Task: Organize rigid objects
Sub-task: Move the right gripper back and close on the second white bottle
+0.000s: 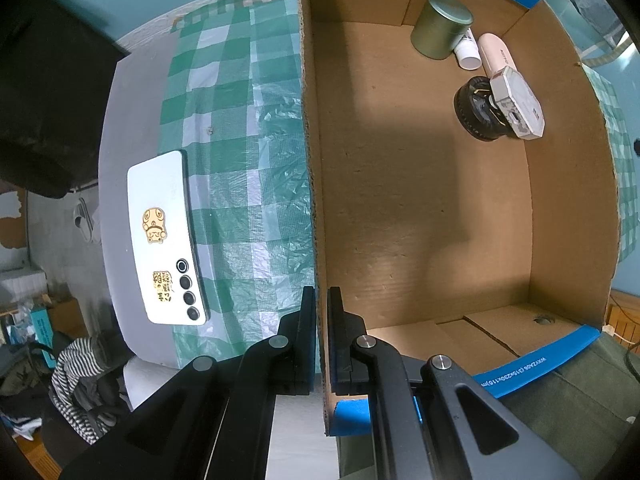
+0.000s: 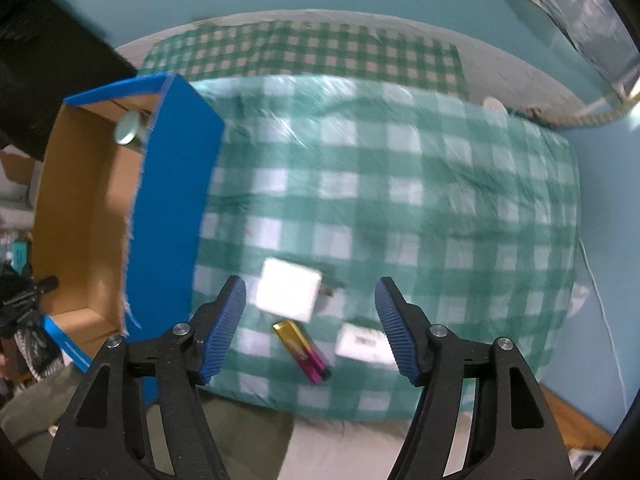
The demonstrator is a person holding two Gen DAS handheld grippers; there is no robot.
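While clamped, box wall (image 1: pixel 310 160) between left tongs (image 1: pixel 321 332)

Cardboard box (image 1: pixel 400 200) on the table (image 1: pixel 240 160), on the checked tablecloth (image 1: pixel 248 208). In the box's far corner: tin canister (image 1: pixel 440 26), small bottle (image 1: pixel 468 50) and tube-shaped case (image 1: pixel 496 54) side by side; nearer, round lens-like object (image 1: pixel 476 110) touching an angular case (image 1: pixel 518 102). Left of the box: smartphone (image 1: pixel 166 240), face down. Right of the box: charger block (image 2: pixel 288 290), lighter (image 2: pixel 304 350) nearer, small box (image 2: pixel 362 342) beside it.
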